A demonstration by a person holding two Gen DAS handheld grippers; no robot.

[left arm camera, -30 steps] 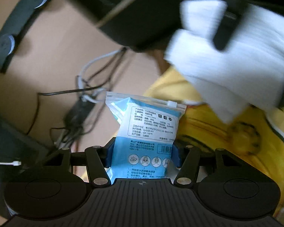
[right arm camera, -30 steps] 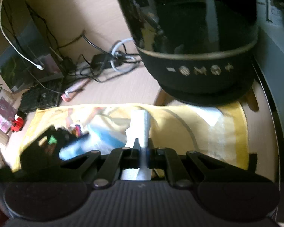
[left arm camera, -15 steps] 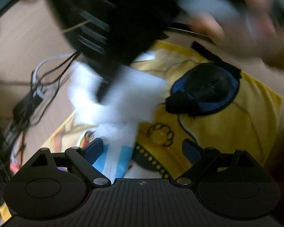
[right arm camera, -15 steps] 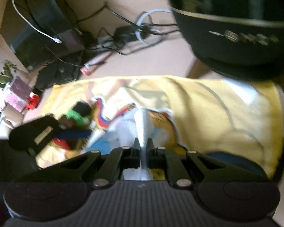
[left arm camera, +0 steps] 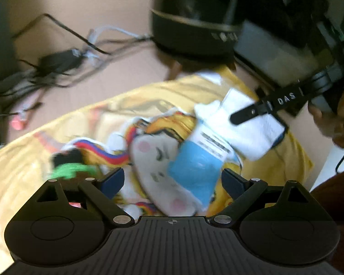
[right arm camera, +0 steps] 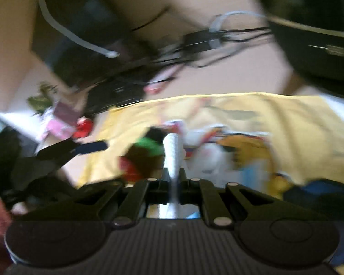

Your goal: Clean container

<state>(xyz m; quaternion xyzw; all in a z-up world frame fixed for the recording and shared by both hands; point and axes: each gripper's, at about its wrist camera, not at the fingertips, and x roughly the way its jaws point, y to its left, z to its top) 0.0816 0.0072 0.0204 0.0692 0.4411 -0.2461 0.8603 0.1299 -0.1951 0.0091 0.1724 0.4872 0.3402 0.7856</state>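
Pale wooden counter (left arm camera: 91,4), warmly lit. Yellow cartoon cloth (left arm camera: 64,133) across near side; tangled dark cables (left arm camera: 57,61) toward far edge, blurred clutter at left.

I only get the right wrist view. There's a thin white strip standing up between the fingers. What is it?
Observer: Seen side-on from the left wrist view, it is a broad folded white wipe, clamped in the right gripper.
Visitor: Does the other gripper hold anything?
Observer: No. The left gripper is open, and a blue packet lies on the cloth just ahead of it.
Visitor: Who is holding my gripper?
Observer: A hand grips it from behind, at the right edge of the left wrist view.
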